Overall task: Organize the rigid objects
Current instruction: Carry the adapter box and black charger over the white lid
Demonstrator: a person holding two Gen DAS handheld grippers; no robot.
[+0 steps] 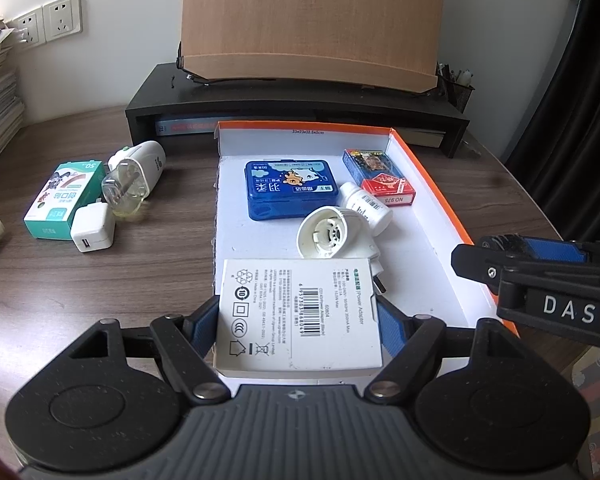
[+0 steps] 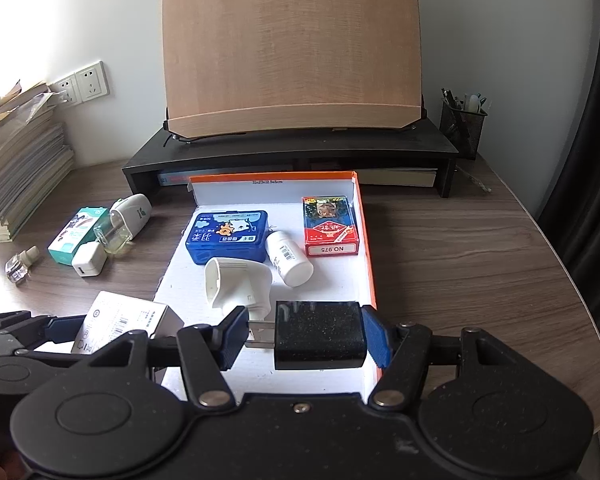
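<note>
Over tray: left gripper clamps white box; right gripper, tilted down, clamps black adapter.

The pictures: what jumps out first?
The left gripper holds a white power-adapter carton over the orange-edged white cardboard tray. The right gripper clamps a black plug-in charger at the tray's near end. Behind stands a big curved wooden board.

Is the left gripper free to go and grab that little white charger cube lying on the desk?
Probably not yet. The left gripper is shut on a white adapter box, so its jaws are full. The white charger cube lies uncovered on the desk, beside the green box.
</note>
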